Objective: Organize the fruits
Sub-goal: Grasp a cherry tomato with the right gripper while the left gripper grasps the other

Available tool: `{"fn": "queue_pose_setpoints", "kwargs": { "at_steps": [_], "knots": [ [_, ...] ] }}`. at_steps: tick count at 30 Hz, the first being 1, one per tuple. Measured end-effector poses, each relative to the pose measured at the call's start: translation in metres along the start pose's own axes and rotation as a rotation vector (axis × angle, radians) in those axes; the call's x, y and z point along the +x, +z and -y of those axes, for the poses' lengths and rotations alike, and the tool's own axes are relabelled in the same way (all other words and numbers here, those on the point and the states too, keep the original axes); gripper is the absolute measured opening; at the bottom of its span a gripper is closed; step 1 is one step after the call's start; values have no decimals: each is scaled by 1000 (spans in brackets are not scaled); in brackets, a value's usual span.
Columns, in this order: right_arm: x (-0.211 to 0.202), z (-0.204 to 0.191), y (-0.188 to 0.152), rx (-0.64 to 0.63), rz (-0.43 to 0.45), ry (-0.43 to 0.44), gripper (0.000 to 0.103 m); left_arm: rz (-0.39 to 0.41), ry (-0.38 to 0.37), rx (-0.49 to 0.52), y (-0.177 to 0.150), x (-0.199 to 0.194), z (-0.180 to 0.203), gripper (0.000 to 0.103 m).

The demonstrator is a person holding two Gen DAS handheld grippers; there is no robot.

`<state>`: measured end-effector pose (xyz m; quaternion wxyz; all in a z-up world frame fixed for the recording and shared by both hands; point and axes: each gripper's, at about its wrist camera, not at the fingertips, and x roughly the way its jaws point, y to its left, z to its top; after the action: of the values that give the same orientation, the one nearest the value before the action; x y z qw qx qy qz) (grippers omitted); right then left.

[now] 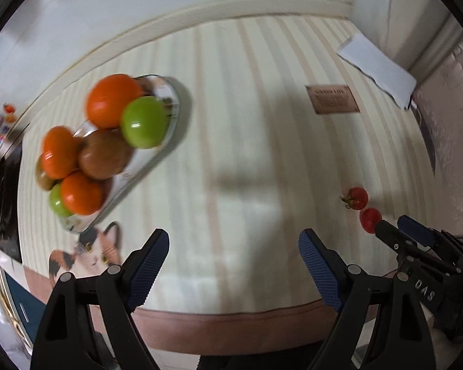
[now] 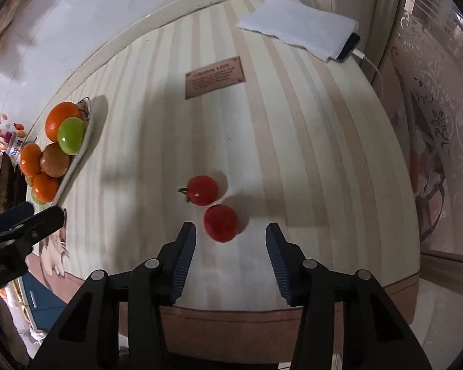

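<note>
Tomatoes (image 2: 220, 222) lie just beyond the downward-tilted, parted right gripper (image 2: 231, 240).

Both fisheye views look steeply down along their own fingers at the striped table (image 1: 247, 108), from close above its near edge. The left wrist view sits nearer the fruit dish (image 1: 169, 114), at its left; the right wrist view centres two tomatoes (image 2: 220, 222). Both share the dish, tomatoes, brown label (image 2: 214, 77) and white paper (image 2: 299, 27).
</note>
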<state>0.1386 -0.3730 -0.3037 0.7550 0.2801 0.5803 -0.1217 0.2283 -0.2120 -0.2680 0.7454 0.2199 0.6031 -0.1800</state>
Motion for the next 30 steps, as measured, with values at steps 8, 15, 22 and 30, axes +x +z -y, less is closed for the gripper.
{"fn": "queue_pose_setpoints", "kwargs": {
  "at_steps": [8,15,22,30],
  "knots": [
    [23,-5,6,-31,0,26,40,-37,-68,45,20,22,26,86],
    [26,-18,5,-122,26,9,29,-82,-163,56,36,35,43,86],
    [9,21,6,-30,44,-24,29,-119,-191,135,42,49,78,86],
    [2,56,6,52,48,-63,29,-154,-198,231,38,71,111,65]
  ]
}}
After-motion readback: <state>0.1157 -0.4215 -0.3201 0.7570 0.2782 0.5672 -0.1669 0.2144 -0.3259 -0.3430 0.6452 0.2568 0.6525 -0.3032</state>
